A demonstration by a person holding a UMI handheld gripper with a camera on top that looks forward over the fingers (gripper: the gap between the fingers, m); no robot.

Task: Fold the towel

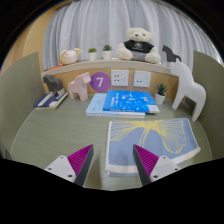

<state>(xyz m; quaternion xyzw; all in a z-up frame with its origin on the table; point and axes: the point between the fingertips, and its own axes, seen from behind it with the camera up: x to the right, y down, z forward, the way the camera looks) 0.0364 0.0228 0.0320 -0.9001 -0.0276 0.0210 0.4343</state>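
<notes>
We are holding jaws (112,162) wide above towel (150,140), lower centre of frame; advising lowering squarely onto near edge.

Towel (150,139): pale blue-grey, yellow line pattern, lying flat on table, just ahead of tongs (113,160).

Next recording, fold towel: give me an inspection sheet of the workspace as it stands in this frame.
Surface: grey-green table, mostly bare.
Job's things: pale towel with yellow lines, lying flat just ahead of the tongs, not yet gripped.
Clutter: blue book, purple number card, toy horse, small plant.
Grippers: tongs open, nothing between the fingers.
Cables: nothing seen.
Surroundings: shelf with teddy bear, wall sockets, curtain, white chair.
</notes>
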